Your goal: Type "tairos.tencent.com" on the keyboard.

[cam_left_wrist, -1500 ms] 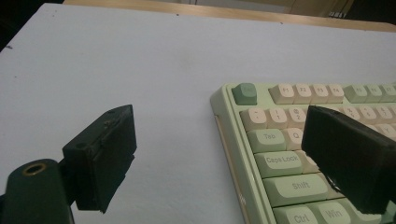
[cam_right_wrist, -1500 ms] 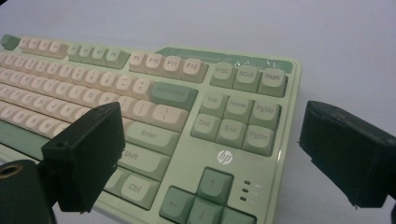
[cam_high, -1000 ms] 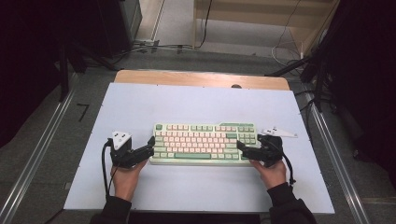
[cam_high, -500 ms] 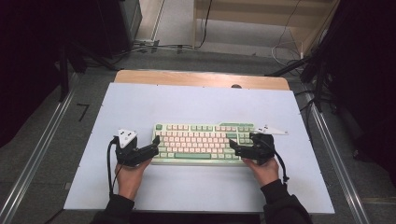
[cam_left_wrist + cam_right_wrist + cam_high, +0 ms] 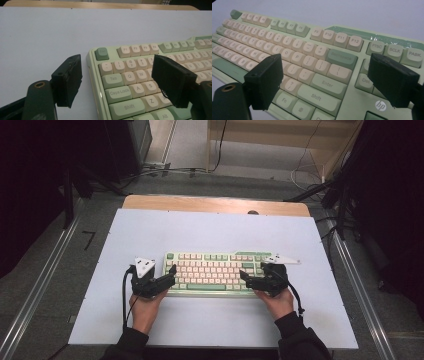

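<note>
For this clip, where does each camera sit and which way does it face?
High view: above the person's side, looking forward and down on the table; forearms, both grippers.
Left gripper view: rides the left gripper, facing the keyboard's Esc end.
Right gripper view: rides the right gripper, facing the Enter end.
All three share the keyboard.

Your desk (image 5: 210, 225) wears a pale sheet over a wooden top, flanked by metal rails (image 5: 37, 285). Beyond lies grey floor (image 5: 200, 180) strewn with cables (image 5: 165, 169), dark curtains (image 5: 40, 160) and light wooden furniture (image 5: 280, 140).
</note>
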